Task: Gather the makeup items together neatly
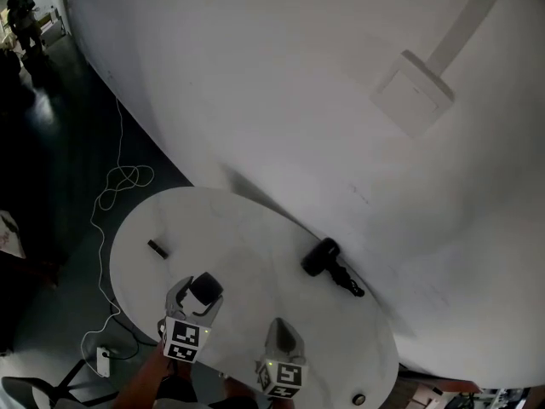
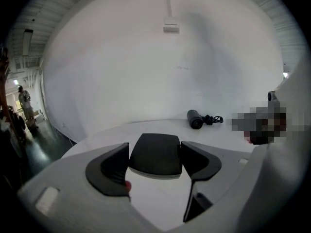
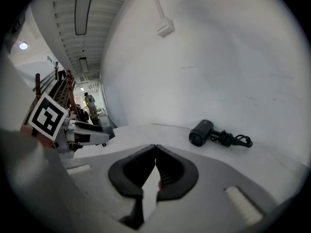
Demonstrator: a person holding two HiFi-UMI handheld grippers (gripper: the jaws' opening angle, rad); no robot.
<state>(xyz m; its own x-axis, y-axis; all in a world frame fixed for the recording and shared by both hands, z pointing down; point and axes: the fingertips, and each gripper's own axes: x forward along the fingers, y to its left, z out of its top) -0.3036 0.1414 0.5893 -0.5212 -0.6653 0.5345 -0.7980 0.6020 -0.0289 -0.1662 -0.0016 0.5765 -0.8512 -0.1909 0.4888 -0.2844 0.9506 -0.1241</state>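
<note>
Your left gripper clamps a black compact; your right gripper is pressed closed. Only the head view shows the black stick, centre left.

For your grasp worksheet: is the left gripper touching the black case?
Touching. In the left gripper view, the left gripper clamps the black case, jaws against both its sides.

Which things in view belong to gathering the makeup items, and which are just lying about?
For the job:
- black compact case, held in the fingers of the left gripper
- small black stick on the table

Lying about:
- hairdryer with its cord
- white cable on the floor
</note>
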